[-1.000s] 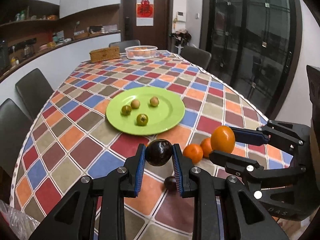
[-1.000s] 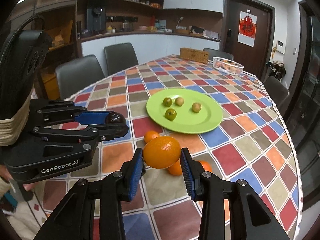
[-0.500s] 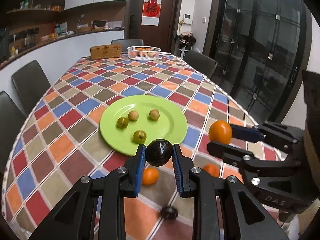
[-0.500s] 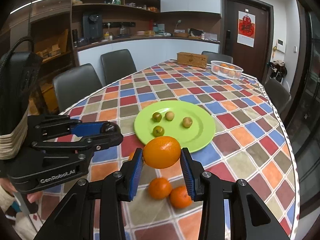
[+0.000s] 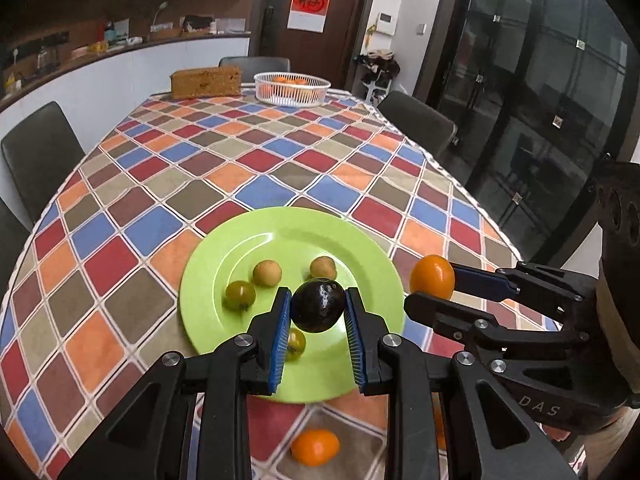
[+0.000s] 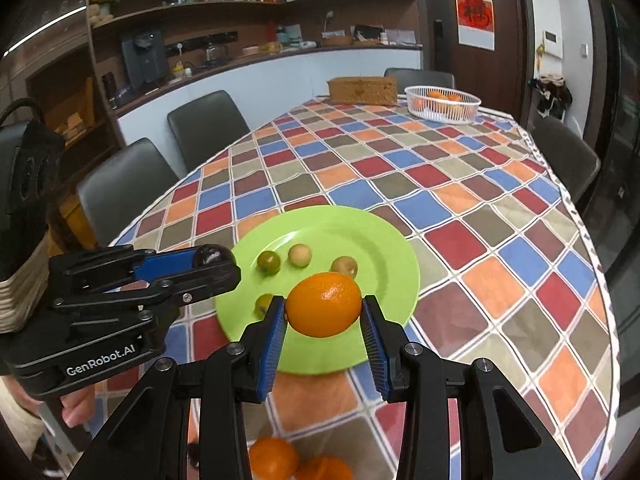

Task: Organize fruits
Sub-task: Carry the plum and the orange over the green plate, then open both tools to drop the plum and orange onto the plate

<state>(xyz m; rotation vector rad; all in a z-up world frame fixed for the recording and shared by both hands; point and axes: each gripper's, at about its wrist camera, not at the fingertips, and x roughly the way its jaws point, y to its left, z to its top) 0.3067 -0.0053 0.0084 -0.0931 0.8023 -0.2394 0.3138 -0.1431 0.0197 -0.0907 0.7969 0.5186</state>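
My left gripper point(image 5: 318, 311) is shut on a dark round fruit point(image 5: 318, 310) and holds it above the near part of the green plate point(image 5: 360, 248). My right gripper point(image 6: 323, 311) is shut on an orange point(image 6: 323, 310), held above the plate's point(image 6: 384, 240) near edge; it also shows in the left wrist view point(image 5: 432, 280). Several small greenish and tan fruits point(image 5: 267, 273) lie on the plate. Loose oranges point(image 6: 274, 458) lie on the tablecloth below the grippers.
A white basket point(image 5: 292, 88) with oranges and a woven box point(image 5: 206, 80) stand at the table's far end. Dark chairs point(image 6: 208, 124) line the table's sides. The checkered tablecloth point(image 5: 256, 160) covers the whole table.
Both grippers have risen and moved forward over the plate, each still holding its fruit. The loose oranges have dropped toward the bottom of both views.
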